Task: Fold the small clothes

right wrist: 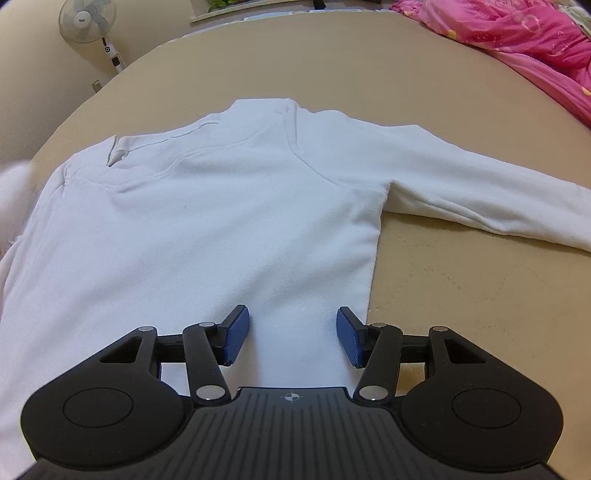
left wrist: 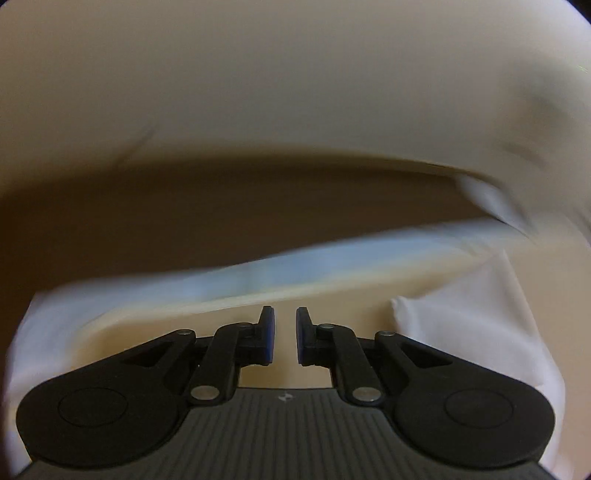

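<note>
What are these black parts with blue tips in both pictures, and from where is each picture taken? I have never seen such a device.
Each picture comes from a small camera mounted on a hand-held claw; a person holds one claw in each hand. The black levers with blue pads are the claw's two fingers.

The right wrist view shows the right claw open above a white long-sleeved shirt, spread flat on a beige surface. A pink blanket lies far right and a fan stands far left.

The left wrist view is blurred. The left claw has a narrow gap between its pads and holds nothing; white cloth lies beside it.
</note>
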Tool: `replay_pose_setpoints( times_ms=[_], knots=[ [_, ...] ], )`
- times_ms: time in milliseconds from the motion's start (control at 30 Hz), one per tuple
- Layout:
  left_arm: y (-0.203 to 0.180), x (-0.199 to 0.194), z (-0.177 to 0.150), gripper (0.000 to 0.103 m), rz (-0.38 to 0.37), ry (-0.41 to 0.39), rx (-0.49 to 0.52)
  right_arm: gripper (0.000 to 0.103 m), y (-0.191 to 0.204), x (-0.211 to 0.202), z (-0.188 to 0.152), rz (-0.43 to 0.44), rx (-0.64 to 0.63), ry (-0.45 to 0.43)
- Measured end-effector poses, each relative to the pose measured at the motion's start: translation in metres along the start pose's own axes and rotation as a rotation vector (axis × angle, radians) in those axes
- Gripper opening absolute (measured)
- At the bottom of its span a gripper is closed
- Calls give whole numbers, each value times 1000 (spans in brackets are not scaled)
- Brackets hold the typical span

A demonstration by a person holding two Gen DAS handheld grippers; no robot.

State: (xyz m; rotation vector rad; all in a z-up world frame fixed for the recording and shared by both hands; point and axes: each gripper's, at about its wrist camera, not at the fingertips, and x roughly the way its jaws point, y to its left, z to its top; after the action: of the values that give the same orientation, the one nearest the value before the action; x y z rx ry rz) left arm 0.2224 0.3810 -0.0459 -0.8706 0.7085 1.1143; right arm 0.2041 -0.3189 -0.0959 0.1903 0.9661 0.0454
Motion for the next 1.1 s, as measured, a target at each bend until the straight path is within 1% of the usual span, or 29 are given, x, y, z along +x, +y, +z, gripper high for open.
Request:
replay_pose_setpoints(
  times_ms=[33, 67, 100, 133, 167, 233, 300, 333, 367, 433, 500, 533, 567, 600, 633, 667, 700, 733, 767, 800, 833, 867, 900, 933, 967, 1000, 1033, 1067, 1100],
  knots=[
    [11, 1, 5, 11, -49, 15, -61, 55, 0, 0, -1, -2, 1, 0],
    [8, -7, 6, 14, -139, -7, -37, 55, 1, 0, -1, -5, 0, -1],
    [-3, -15, 2, 20, -184, -34, 28, 55, 2, -1, -2, -9, -2, -2],
    [-17, -23, -5, 41, -237, -61, 117, 55, 3, -1, -2, -14, -4, -2],
    [-30, -27, -13, 55, -294, -64, 193, 55, 4, -1, -2, -19, -7, -3],
    [-46, -23, -26, 55, -359, -14, 250, 55, 7, -1, -2, -29, -9, -5],
    [-48, -9, -28, 54, -396, 60, 239, 55, 9, -1, -3, -35, -12, -9],
    [-51, -1, -27, 53, -407, 93, 223, 55, 9, -1, -4, -38, -16, -13],
    [-50, 5, -23, 53, -408, 104, 214, 55, 10, -1, -5, -39, -21, -18],
    [-52, 16, -18, 53, -397, 95, 213, 56, 12, -1, -8, -44, -39, -31],
    [-58, 26, -12, 53, -368, 62, 251, 59, 16, 1, -15, -53, -85, -62],
    [-62, 25, -13, 53, -332, 26, 305, 61, 18, 2, -18, -60, -110, -84],
    [-71, 24, -18, 55, -291, -23, 387, 62, 21, 2, -24, -70, -139, -115],
    [-73, 19, -21, 56, -268, -69, 471, 63, 24, 2, -30, -78, -159, -155],
    [-80, 15, -28, 62, -265, -111, 553, 64, 24, 1, -36, -80, -166, -191],
    [-87, 10, -35, 71, -280, -159, 646, 64, 24, 1, -44, -80, -165, -238],
    [-92, 6, -43, 73, -295, -203, 739, 64, 23, 1, -52, -79, -165, -284],
    [-95, 7, -52, 74, -294, -229, 814, 64, 22, 1, -61, -80, -170, -329],
    [-98, 11, -63, 72, -278, -241, 913, 64, 22, 0, -66, -80, -175, -363],
    [-100, 18, -72, 67, -257, -230, 1001, 64, 19, -1, -69, -74, -171, -381],
    [-98, 24, -78, 30, -234, -227, 1055, 64, 15, -2, -70, -56, -154, -391],
    [-97, 31, -80, 5, -193, -240, 1098, 65, 12, -2, -71, -40, -137, -395],
    [-90, 32, -71, 4, -173, -275, 1065, 65, 10, -1, -71, -32, -128, -396],
    [-81, 28, -49, 4, -181, -318, 958, 65, 10, -1, -70, -34, -131, -396],
    [-67, 22, -23, 4, -218, -338, 810, 65, 12, 0, -71, -43, -140, -396],
    [-52, 19, 0, 4, -258, -331, 681, 65, 14, 0, -71, -53, -149, -397],
    [-31, 20, 28, 4, -290, -302, 525, 65, 16, 0, -71, -61, -156, -399],
    [-16, 25, 45, 4, -287, -280, 438, 65, 18, 0, -72, -69, -162, -400],
    [-4, 30, 57, 4, -270, -262, 377, 65, 19, 1, -73, -77, -168, -401]
  ],
)
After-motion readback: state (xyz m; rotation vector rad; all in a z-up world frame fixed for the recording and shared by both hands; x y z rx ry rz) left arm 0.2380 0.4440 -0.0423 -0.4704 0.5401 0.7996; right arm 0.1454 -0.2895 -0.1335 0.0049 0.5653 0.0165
